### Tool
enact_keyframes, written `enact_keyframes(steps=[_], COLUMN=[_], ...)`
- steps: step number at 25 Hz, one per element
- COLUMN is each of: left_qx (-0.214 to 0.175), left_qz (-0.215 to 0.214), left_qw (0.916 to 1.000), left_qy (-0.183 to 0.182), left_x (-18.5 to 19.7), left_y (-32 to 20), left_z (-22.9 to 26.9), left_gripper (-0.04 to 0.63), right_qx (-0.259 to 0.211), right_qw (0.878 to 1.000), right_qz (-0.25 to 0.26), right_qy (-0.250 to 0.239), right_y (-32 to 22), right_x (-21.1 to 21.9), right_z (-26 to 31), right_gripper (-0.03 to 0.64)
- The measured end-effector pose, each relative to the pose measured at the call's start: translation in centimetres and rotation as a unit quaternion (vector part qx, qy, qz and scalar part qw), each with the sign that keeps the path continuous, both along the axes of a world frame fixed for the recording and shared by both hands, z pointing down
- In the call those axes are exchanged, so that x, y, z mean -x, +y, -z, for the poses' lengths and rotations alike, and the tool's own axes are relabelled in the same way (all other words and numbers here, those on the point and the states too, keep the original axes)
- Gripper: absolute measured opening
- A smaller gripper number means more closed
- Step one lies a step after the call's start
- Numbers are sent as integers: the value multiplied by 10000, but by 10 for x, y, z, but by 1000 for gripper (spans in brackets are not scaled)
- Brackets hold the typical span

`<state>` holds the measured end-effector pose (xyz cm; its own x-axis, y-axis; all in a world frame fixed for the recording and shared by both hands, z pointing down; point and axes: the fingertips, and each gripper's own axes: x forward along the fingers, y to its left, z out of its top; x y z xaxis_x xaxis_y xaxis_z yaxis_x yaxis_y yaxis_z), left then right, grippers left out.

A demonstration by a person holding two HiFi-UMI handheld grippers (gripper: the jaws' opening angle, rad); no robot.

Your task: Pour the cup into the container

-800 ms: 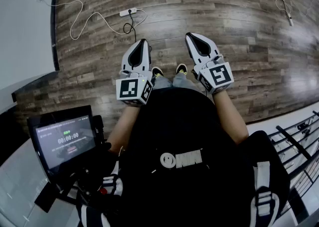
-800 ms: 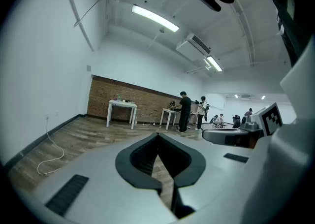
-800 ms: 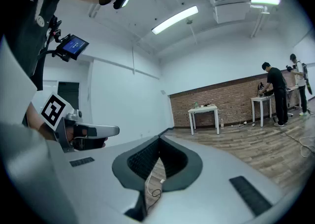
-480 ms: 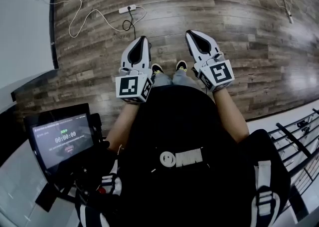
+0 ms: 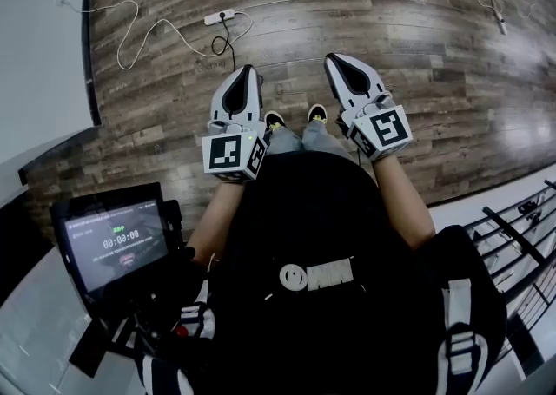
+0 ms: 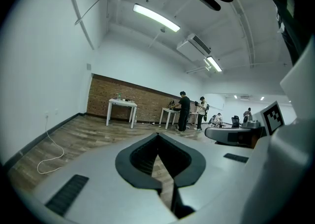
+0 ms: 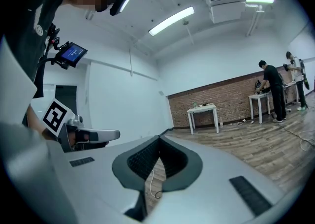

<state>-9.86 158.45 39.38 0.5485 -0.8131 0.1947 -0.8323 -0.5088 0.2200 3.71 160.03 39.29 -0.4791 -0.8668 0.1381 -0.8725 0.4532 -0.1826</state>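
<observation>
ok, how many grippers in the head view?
2: left gripper at centre-left, right gripper at centre-right, both shut and empty above the wood floor. None seem hidden.

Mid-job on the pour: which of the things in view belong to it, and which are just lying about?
Job:
- left gripper, shut and empty
- right gripper, shut and empty
- no cup or container shows in any view

Lying about:
- power strip on the wooden floor
- screen at the person's left
- white table by the brick wall

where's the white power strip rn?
Head view, upper left: the white power strip lies on the wood floor, ahead of the left gripper.
</observation>
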Motion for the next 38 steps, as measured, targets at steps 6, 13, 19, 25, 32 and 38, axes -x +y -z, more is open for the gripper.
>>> enact_keyframes(steps=[6, 13, 19, 25, 32, 38], left_qx=[-78, -27, 62, 129, 73, 102], left_qz=[-55, -27, 95, 156, 183, 223], left_qw=[9999, 9999, 9995, 9986, 9982, 9976], left_qy=[-83, -141, -282, -498, -561, -642], left_x=[15, 25, 5, -60, -67, -98], left_y=[-1, -24, -57, -124, -135, -155], left_z=[-7, -11, -17, -20, -14, -9], left_gripper=[-3, -3, -3, -3, -3, -3], right_qx=[29, 149, 184, 248, 80, 31], right_qw=[10000, 9997, 9997, 9994, 9997, 9994], right_qz=[-62, -136, -129, -15, 141, 174], right_qy=[15, 126, -23, -240, -162, -287], right_y=[3, -11, -44, -113, -131, -159], right_x=[13, 16, -13, -73, -78, -108], right_z=[-9, -10, -20, -31, -19, -12], right_gripper=[5, 5, 5, 5, 5, 5])
